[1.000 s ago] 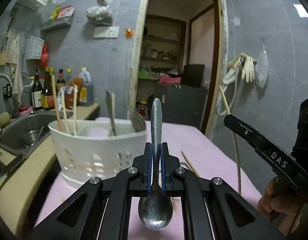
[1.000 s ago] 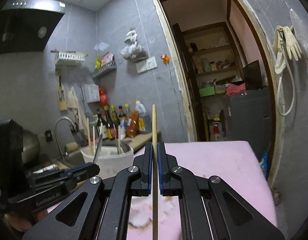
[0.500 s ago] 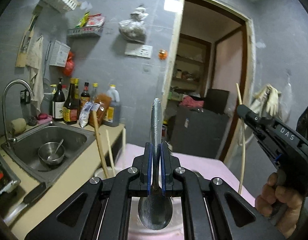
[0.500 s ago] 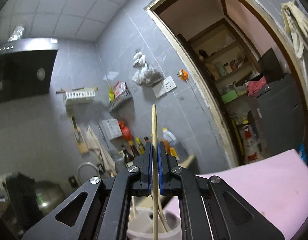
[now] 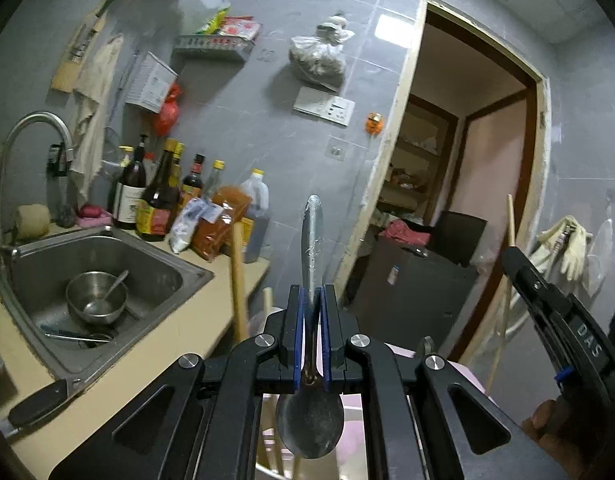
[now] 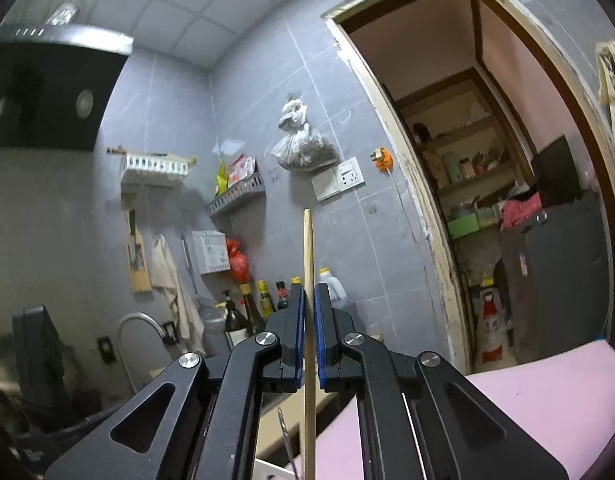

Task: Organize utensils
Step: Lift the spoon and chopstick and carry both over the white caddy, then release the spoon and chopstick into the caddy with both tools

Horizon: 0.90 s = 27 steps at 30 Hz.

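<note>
Spoon: we are holding the dull steel spoon [image 5: 310, 360] upright in the left gripper [image 5: 310, 300], jaws clamped on its neck, bowl hanging near the camera, handle pointing up and away.
Chopstick: we are pinching the pale wooden chopstick [image 6: 308, 320] in the right gripper [image 6: 308, 300], jaws closed tight on it, tip standing up against the far grey tiled wall [image 6: 267, 120].
Holder: we are judging the white plastic utensil holder [image 6: 267, 470] to be just below both tools; only a sliver of its rim is showing.
Doing it well: we are keeping each tool vertical and lining it over its own compartment before lowering, bowl end first for the spoon, and releasing only once it is bottoming out, so nothing tips onto the pink table cover [image 6: 527, 400].
Hard to see: the holder's compartments are being hidden by the gripper bodies, so we cannot tell which slot lies under which tool; two wooden sticks [image 5: 238, 280] are rising in front at the left, their bases cut off.
Surroundings: the steel sink [image 5: 155, 276] with a steel bowl [image 5: 96, 296] is sitting at far left.
</note>
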{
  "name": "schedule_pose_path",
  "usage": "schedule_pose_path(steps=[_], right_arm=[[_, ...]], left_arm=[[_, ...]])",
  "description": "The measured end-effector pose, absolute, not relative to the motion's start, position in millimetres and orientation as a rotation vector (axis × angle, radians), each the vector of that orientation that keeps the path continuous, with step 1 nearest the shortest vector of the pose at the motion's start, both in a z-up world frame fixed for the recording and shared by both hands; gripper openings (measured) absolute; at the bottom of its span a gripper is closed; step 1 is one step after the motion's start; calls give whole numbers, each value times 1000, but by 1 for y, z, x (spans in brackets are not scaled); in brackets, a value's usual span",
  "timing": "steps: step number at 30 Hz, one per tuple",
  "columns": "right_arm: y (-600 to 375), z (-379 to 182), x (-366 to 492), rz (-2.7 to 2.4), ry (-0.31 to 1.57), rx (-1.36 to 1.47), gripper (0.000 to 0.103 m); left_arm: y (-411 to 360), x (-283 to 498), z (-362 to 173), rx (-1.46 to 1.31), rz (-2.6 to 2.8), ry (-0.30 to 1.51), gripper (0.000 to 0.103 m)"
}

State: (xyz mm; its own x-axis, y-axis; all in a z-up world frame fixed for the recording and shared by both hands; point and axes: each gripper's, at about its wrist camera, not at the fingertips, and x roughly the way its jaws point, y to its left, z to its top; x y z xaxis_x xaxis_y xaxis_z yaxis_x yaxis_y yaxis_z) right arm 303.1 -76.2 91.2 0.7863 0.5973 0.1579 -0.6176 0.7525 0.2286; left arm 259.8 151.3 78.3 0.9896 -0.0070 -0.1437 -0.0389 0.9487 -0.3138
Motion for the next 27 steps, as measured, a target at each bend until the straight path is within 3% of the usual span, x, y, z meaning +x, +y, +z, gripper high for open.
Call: schedule_pose_path(steps=[8,16,22,24,27], right_arm=[[-68,72,300,659,-41,205,3],[-61,65,290,675,90,16,4],[-71,61,289,684,170,28,9],[-74,60,287,677,181,30,19],[-80,60,281,682,183,31,21]], left_arm=[[130,245,63,-243,67,74,6],[117,243,51,-139,46,202,6],[125,247,44,-232,-17,310,9],[126,241,45,-243,-17,294,13],[125,229,49,-251,-20,274,26]])
